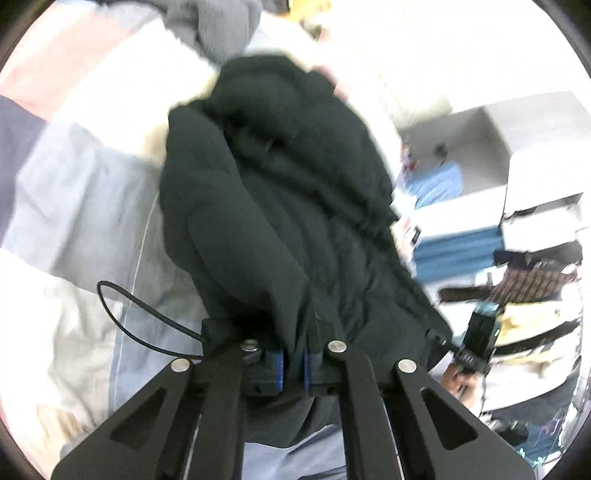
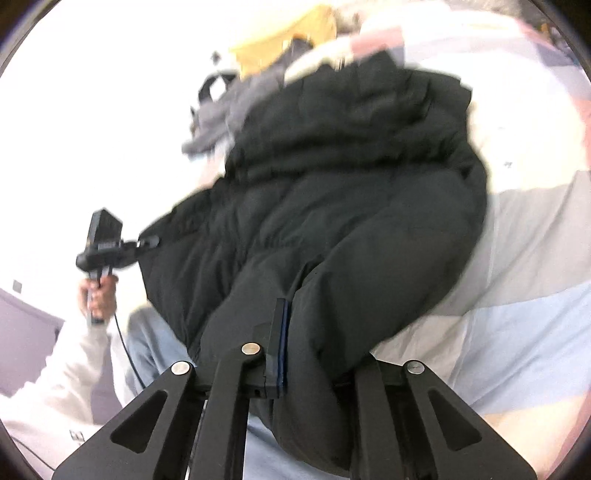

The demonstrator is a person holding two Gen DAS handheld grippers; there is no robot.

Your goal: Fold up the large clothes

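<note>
A dark puffy quilted jacket (image 1: pixel 280 192) lies across a bed and is lifted at its near edge. My left gripper (image 1: pixel 293 363) is shut on a bunched fold of the jacket, the blue pads pressing the cloth between them. In the right wrist view the same jacket (image 2: pixel 351 192) fills the middle, and my right gripper (image 2: pixel 286 343) is shut on another part of its near edge; cloth drapes over and hides the right finger. The left gripper (image 2: pixel 147 243) shows there at the jacket's left corner, held by a hand (image 2: pixel 98 295). The right gripper's body (image 1: pixel 476 332) shows at the right of the left wrist view.
The bed cover (image 2: pixel 524 288) has pale blue, grey, white and pink patches. A grey garment (image 1: pixel 218 26) and a yellow one (image 2: pixel 291 29) lie at the far end of the bed. White shelves (image 1: pixel 480 155) with clutter stand to the right.
</note>
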